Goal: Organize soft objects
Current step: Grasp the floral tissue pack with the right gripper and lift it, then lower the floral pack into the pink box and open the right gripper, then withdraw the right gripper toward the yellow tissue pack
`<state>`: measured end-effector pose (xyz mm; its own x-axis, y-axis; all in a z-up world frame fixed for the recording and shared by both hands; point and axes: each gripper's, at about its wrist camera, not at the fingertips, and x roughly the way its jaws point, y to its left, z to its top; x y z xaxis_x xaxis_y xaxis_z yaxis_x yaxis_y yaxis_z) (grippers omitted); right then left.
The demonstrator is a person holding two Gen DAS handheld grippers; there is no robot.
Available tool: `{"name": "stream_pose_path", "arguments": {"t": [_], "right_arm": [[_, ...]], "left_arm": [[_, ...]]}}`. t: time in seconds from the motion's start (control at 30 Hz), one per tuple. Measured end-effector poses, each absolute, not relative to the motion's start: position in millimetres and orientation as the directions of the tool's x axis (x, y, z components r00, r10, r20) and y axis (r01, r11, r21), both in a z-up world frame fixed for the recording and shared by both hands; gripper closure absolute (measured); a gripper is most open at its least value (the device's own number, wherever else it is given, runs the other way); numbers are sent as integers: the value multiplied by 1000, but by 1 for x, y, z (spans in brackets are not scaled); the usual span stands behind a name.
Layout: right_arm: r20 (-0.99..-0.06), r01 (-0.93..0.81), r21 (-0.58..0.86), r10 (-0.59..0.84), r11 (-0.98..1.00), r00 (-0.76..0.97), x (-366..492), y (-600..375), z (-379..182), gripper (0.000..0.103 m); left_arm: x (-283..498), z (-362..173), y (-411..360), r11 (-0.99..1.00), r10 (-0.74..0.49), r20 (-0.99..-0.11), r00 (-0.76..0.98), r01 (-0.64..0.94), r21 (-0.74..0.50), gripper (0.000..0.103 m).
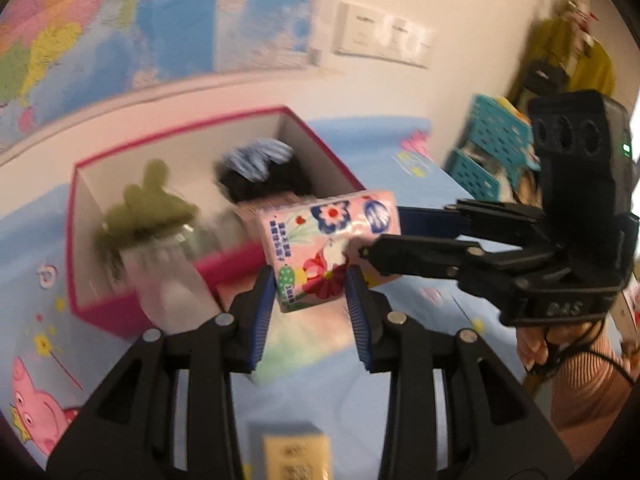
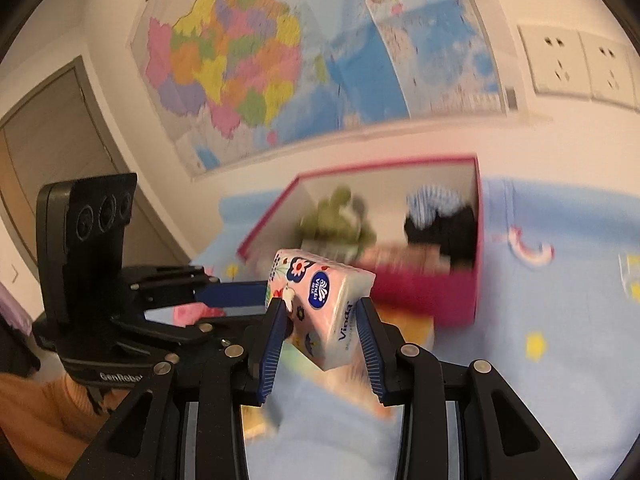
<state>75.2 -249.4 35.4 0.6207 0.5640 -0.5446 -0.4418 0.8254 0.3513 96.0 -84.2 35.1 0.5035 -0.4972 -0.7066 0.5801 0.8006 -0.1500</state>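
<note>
Two grippers, left gripper (image 1: 311, 292) and right gripper (image 2: 322, 330), clench one soft, light, squashable pink floral plastic-wrapped tissue pack (image 1: 330, 246) at opposite ends, near the pink open box (image 1: 208, 272).

Ahead of me is a cream wall with a big coloured map (image 2: 248, 68) pinned across it, and white wall sockets (image 2: 580, 64) to its right. Off to my left stands a grey-brown door (image 2: 60, 128) in its frame. The desk (image 2: 560, 360) under me wears a light blue cloth printed with pink pigs and yellow stars. Far right, turquoise plastic crates (image 1: 496, 148) sit stacked beside a mustard-yellow garment (image 1: 576, 52) hanging up.
</note>
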Motion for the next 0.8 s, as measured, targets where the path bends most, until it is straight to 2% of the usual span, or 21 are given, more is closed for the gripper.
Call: {"name": "stream_pose_path", "arguments": {"t": [0.17, 0.4, 0.5, 0.63, 0.8], "right_arm": [[-534, -429, 361, 561, 828, 633, 123, -248, 41, 65], [-592, -350, 353, 497, 868, 635, 171, -248, 20, 65], [-622, -303, 265, 403, 915, 671, 174, -243, 14, 65], [-621, -307, 270, 408, 913, 669, 168, -246, 10, 65], [-610, -331, 273, 428, 903, 666, 146, -250, 11, 65]], "left_arm": [[141, 37, -84, 831, -472, -722, 506, 528, -173, 66], [190, 18, -86, 859, -440, -775, 452, 463, -218, 66], [197, 17, -86, 870, -417, -782, 464, 452, -197, 66], [197, 21, -70, 875, -432, -765, 477, 428, -227, 66], [175, 25, -56, 867, -442, -738, 509, 453, -207, 66]]}}
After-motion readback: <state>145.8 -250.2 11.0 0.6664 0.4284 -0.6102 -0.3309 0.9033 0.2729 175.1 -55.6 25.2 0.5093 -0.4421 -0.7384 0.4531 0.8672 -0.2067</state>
